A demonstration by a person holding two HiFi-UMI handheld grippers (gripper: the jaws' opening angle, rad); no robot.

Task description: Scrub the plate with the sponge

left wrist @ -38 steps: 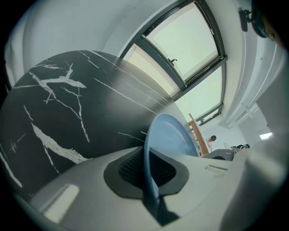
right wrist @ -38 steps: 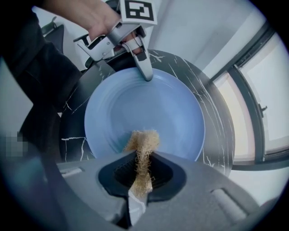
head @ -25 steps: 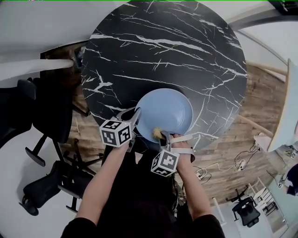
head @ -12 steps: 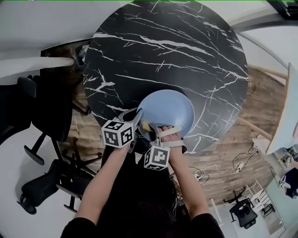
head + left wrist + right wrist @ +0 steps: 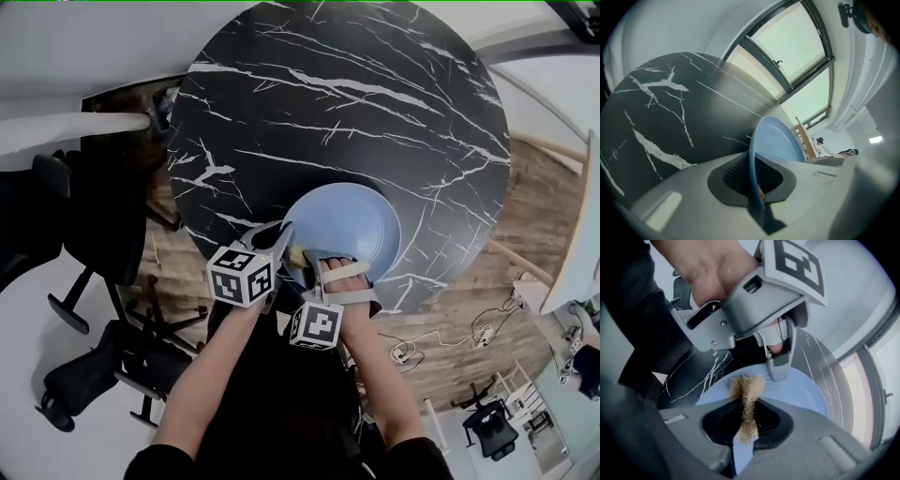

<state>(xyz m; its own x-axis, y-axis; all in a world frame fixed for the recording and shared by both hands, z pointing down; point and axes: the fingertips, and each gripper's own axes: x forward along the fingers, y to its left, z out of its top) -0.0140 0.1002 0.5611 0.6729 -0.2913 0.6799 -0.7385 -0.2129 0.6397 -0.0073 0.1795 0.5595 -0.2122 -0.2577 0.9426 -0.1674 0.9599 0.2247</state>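
Left gripper clamped on rim of blue plate, right gripper pinching tan sponge against plate's near edge, black marble table underneath.

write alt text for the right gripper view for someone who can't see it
The right gripper pinches a tan fibrous sponge, its tip on the near part of a blue plate. Just beyond, the left gripper, held in a hand, clamps the plate's rim above a black marbled table.

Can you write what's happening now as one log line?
step: scrub plate | left gripper: shut on plate rim | right gripper: shut on sponge, sponge on plate
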